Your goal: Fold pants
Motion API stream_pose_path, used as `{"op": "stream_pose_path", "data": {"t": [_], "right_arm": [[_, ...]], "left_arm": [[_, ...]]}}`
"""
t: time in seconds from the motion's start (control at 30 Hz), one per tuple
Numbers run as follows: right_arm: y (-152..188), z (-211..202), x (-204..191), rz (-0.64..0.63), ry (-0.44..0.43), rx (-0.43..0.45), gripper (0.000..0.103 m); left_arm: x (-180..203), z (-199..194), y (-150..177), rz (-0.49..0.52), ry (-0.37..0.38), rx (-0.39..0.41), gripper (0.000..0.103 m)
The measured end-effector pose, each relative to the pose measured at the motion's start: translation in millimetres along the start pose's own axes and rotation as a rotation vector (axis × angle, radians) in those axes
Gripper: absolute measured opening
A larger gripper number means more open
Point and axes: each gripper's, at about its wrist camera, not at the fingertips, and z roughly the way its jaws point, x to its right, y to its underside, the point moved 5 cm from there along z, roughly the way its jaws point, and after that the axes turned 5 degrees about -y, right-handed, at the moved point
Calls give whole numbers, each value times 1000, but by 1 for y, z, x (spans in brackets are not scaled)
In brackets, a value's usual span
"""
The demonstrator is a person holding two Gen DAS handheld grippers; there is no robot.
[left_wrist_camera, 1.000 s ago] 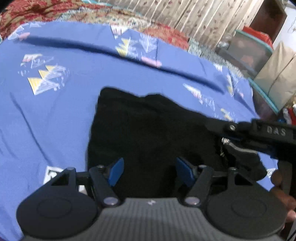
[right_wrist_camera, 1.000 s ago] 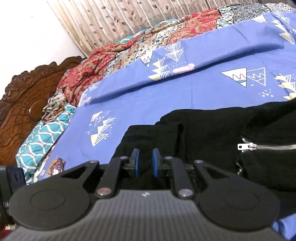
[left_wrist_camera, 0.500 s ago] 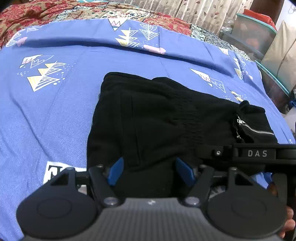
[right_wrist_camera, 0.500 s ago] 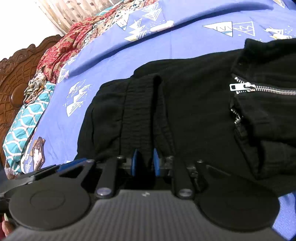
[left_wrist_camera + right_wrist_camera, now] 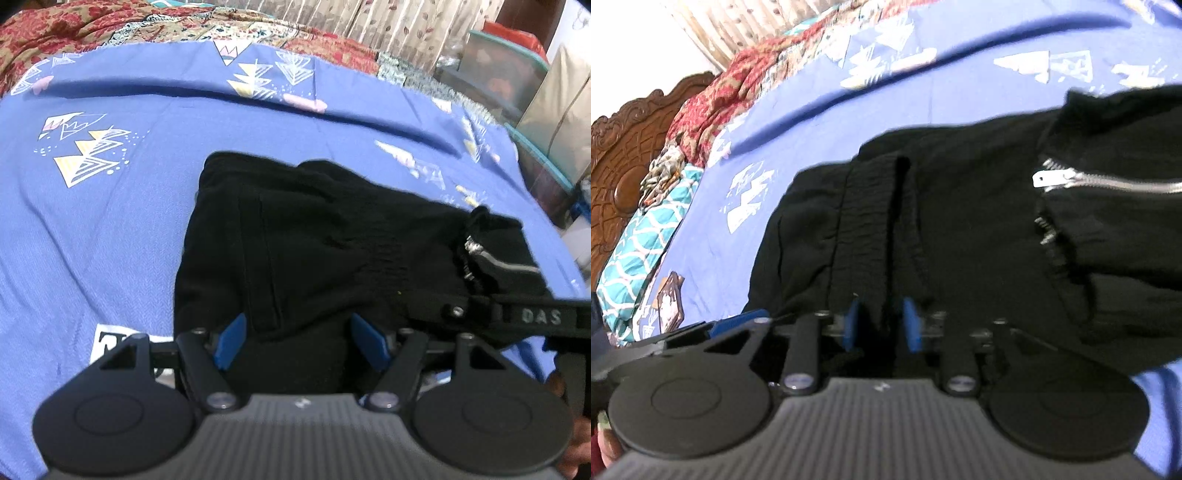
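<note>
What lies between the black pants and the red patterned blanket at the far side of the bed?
Only blue sheet, with a raised fold across it, separates the black pants from the red patterned blanket, seen in the left wrist view.

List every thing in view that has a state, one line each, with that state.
Black pants: folded into a compact stack, lying flat on the bed.
Zipper: closed, pull tab lying at its left end.
Blue bedsheet: spread out, a long fold ridge behind the pants.
Left gripper: jaws open, fabric between the pads.
Right gripper: jaws just been opening, fabric ridge between them.
</note>
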Motion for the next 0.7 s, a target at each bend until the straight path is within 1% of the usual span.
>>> {"op": "stream_pose_path", "data": {"t": [0.07, 0.17, 0.23, 0.33, 0.4, 0.43, 0.5, 0.53, 0.57, 0.63, 0.67, 0.7], "right_arm": [[1, -11, 1, 4, -5, 32, 37], [2, -19, 1, -14, -4, 67, 37], [4, -13, 3, -21, 8, 44, 37], [11, 1, 8, 8, 17, -14, 37], [19, 10, 13, 25, 33, -62, 37], [19, 9, 14, 31, 24, -58, 37], [11, -5, 12, 31, -28, -18, 37], [4, -17, 12, 18, -43, 30, 37], [-4, -31, 15, 3, -34, 87, 37], [-21, -63, 33, 5, 10, 199, 41], [-27, -77, 47, 25, 35, 247, 46], [-32, -93, 64, 58, 65, 301, 53]], "left_arm": [[-1, -10, -4, -6, 10, 29, 66], [5, -21, -7, 27, 9, 72, 66], [8, -17, -5, 42, 3, 53, 66], [7, 1, 3, 33, -15, -17, 66], [9, 7, 7, 67, -38, -13, 66], [9, 6, 6, 74, -41, -15, 66], [10, 0, 1, 61, -31, -19, 67], [9, -5, -2, 48, -20, -16, 67], [8, -9, -6, 37, -8, -8, 67], [9, -23, -17, 22, 10, 36, 69], [10, -29, -24, 20, 16, 58, 70], [12, -33, -31, 18, 20, 71, 70]]}}
